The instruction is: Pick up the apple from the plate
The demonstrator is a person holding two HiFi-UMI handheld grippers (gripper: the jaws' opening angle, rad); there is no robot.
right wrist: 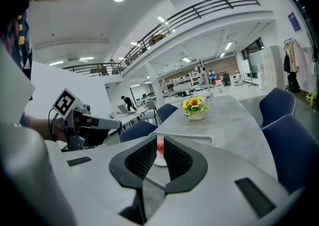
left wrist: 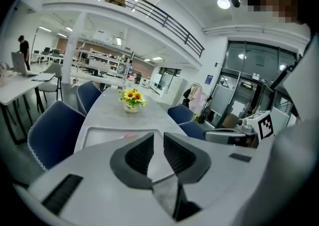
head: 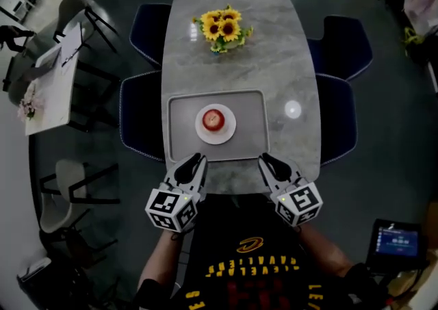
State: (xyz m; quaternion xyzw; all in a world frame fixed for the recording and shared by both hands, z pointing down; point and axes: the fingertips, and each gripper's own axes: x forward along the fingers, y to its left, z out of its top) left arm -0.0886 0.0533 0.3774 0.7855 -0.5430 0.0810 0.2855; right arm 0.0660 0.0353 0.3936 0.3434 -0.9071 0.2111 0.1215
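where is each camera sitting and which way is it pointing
Head view: on the person's head, looking steeply down at the table, tray and apple; left claw, right claw and shirt show.
Left gripper view: on the left claw, facing along the table to the sunflowers; own jaws slightly apart, right claw at right.
Right gripper view: on the right claw, facing the apple through its jaw gap; left claw at left.
Shared: all see tray and sunflowers.

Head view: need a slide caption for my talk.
Left gripper and right gripper poised at the near edge of a tray holding an apple on a plate.
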